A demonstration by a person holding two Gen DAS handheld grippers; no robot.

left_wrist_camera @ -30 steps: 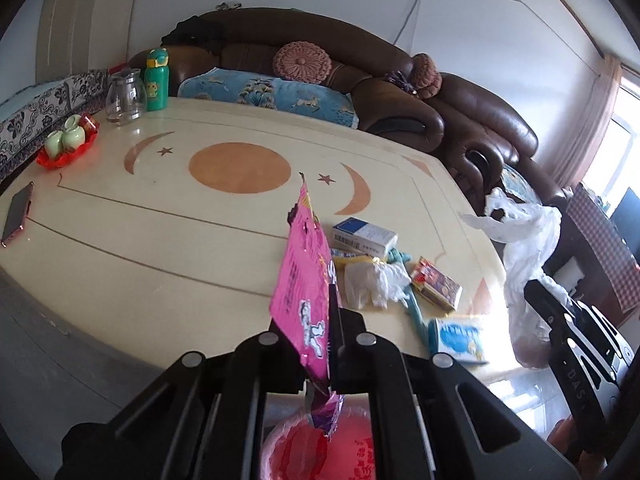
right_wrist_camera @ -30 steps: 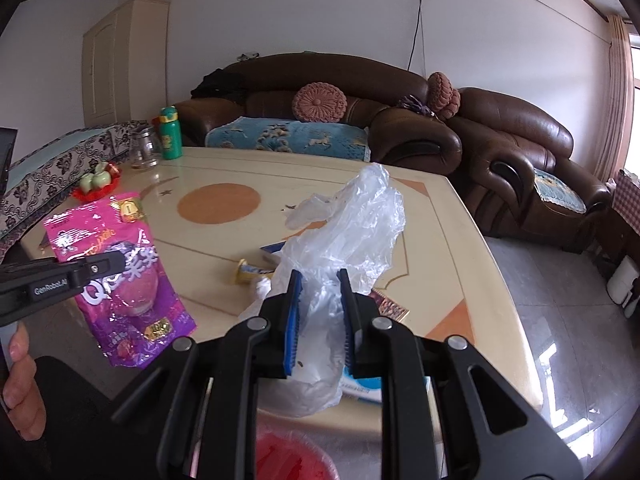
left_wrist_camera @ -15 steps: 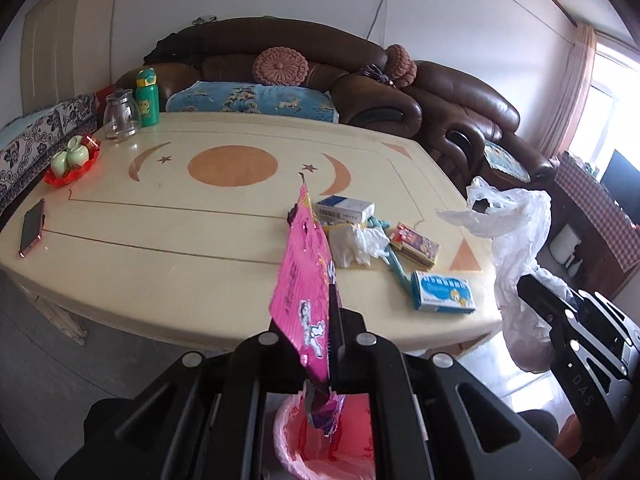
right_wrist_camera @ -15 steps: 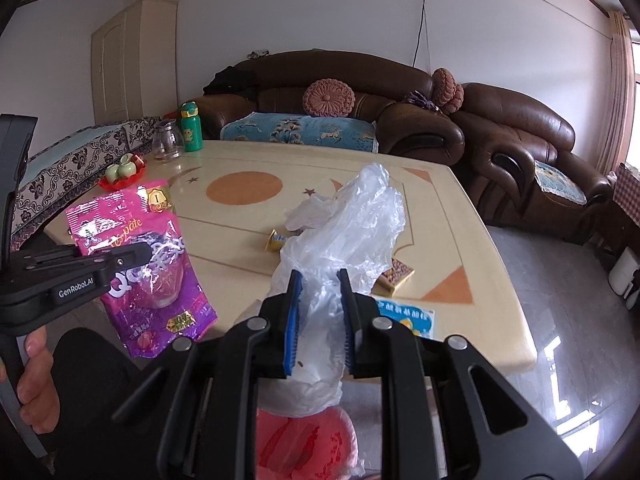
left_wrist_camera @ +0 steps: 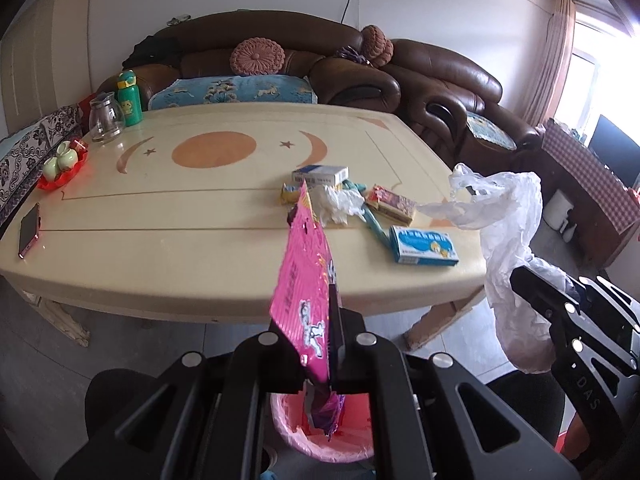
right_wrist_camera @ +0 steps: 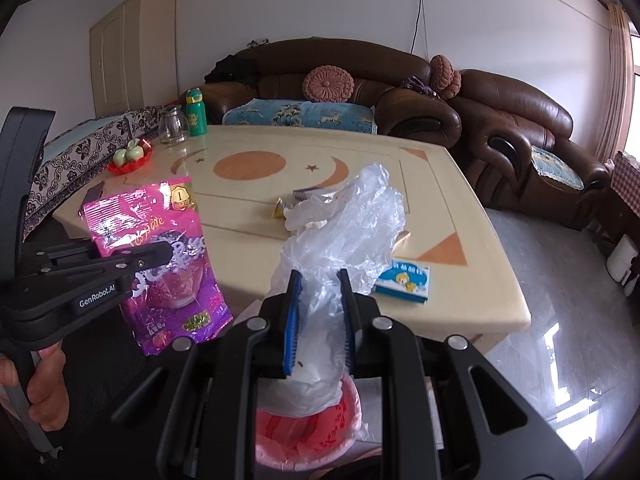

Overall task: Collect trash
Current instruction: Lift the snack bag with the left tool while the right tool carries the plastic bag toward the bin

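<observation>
Left tool (left_wrist_camera: pixel 320 344) is clamped on pink snack bag (left_wrist_camera: pixel 306 280); right tool (right_wrist_camera: pixel 320 316) is clamped on clear plastic bag (right_wrist_camera: pixel 344 232), both held over pink-lined bin (right_wrist_camera: pixel 308 432). At 12 o'clock, bench (left_wrist_camera: pixel 160 240) w/ blue box (left_wrist_camera: pixel 424 245), crumpled wrappers. Bag front is seen only in right view; phone (left_wrist_camera: pixel 29 230) only in left view.

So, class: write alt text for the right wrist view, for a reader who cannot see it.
Right tongs grip a clear bag above a pink bin; left tongs hold a pink wrapper beside a table.
</observation>
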